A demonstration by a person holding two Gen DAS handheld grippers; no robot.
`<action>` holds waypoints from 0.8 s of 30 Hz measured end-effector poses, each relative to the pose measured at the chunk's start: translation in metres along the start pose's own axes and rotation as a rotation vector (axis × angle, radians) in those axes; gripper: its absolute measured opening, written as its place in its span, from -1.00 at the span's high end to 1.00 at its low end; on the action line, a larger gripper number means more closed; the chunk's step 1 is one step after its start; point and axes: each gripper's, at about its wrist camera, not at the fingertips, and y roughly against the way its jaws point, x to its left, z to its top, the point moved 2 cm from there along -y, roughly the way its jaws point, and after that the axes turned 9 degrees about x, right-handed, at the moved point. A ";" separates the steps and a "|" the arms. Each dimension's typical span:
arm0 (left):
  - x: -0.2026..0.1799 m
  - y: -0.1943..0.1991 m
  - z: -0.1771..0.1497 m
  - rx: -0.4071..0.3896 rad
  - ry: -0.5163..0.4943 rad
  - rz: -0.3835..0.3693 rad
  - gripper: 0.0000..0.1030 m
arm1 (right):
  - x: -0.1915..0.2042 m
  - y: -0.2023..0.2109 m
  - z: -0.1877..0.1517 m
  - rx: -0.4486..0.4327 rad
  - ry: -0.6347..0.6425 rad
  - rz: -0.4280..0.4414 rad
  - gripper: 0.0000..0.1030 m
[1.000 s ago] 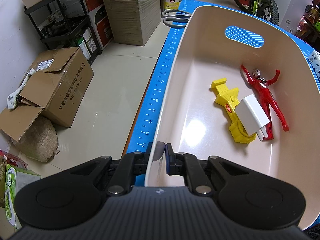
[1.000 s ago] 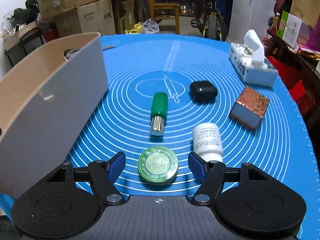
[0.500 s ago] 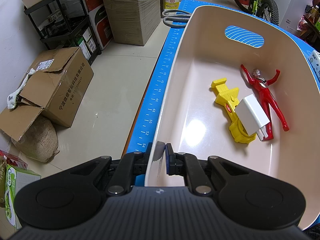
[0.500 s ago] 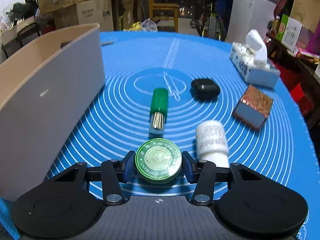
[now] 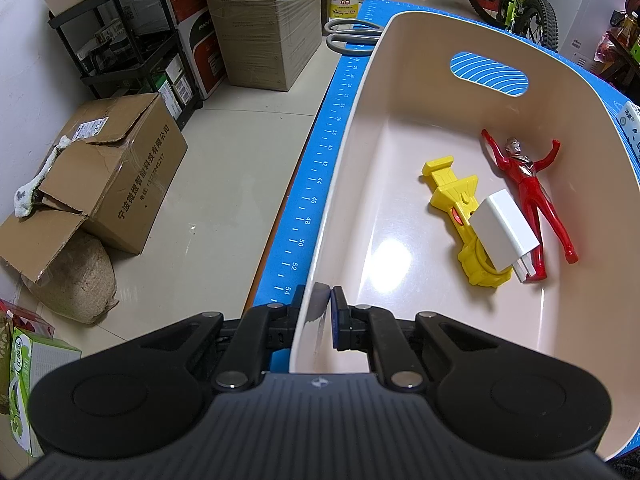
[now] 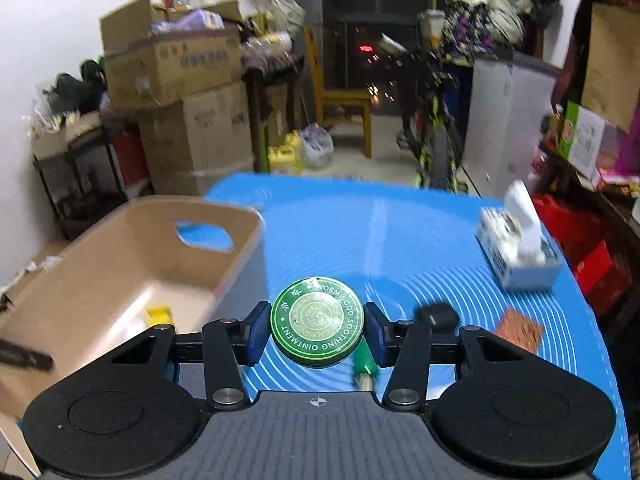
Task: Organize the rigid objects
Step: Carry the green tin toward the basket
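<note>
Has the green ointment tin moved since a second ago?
Yes. The green ointment tin is up off the blue mat, clamped in the right gripper, and now sits nearer the beige bin on its left.

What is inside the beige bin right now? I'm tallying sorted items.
Inside the beige bin: a yellow toy, a red figure and a white block overlapping both. The bin's near corner is hidden.

One bin (image 5: 360, 128), three toys inside, one tin (image 6: 317, 322).
</note>
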 end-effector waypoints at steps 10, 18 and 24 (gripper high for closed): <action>0.000 0.000 0.000 0.000 0.000 -0.001 0.74 | 0.061 -0.006 0.038 -0.024 0.123 0.090 -0.05; 0.000 0.000 0.000 0.000 0.000 -0.001 0.74 | 0.105 -0.038 0.044 0.067 0.215 0.114 -0.05; 0.000 0.000 0.000 0.000 -0.002 0.001 0.74 | 0.132 -0.065 0.035 0.182 0.289 0.104 -0.05</action>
